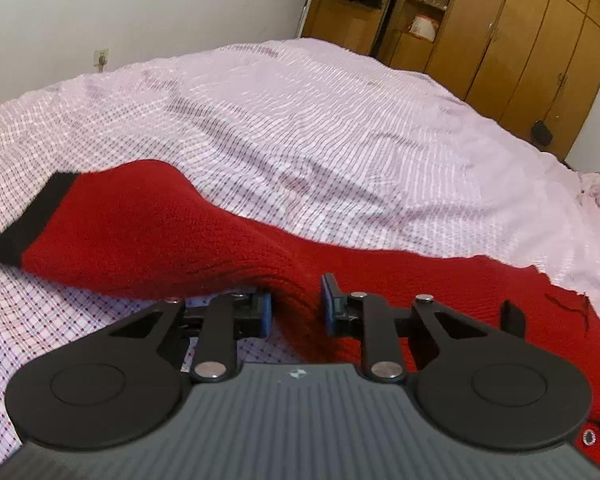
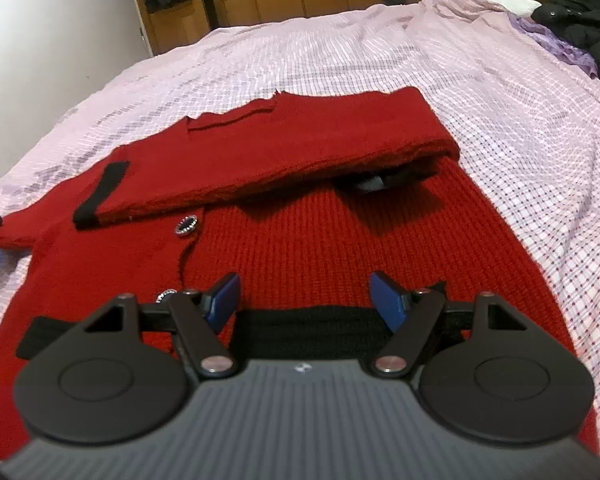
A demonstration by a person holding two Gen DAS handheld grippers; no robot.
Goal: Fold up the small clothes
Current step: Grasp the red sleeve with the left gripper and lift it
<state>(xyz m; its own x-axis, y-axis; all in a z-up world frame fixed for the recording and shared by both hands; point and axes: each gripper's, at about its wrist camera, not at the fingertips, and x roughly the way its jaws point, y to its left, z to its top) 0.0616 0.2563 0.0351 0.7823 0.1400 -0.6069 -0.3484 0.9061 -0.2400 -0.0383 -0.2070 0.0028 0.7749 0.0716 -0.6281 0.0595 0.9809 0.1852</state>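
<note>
The left gripper has its blue-padded fingers narrowed onto a raised fold of the red knit cardigan, pinching it where the sleeve with its black cuff begins. The right gripper hangs with fingers wide apart, gripping nothing, above the cardigan's black hem. The cardigan lies near the bed's close edge, its other sleeve folded across the body over a silver button.

1. We hold the right gripper open above the red cardigan on the checked bedsheet.
2. We see 1 sleeve folded across its body, black cuff leftward.
</note>
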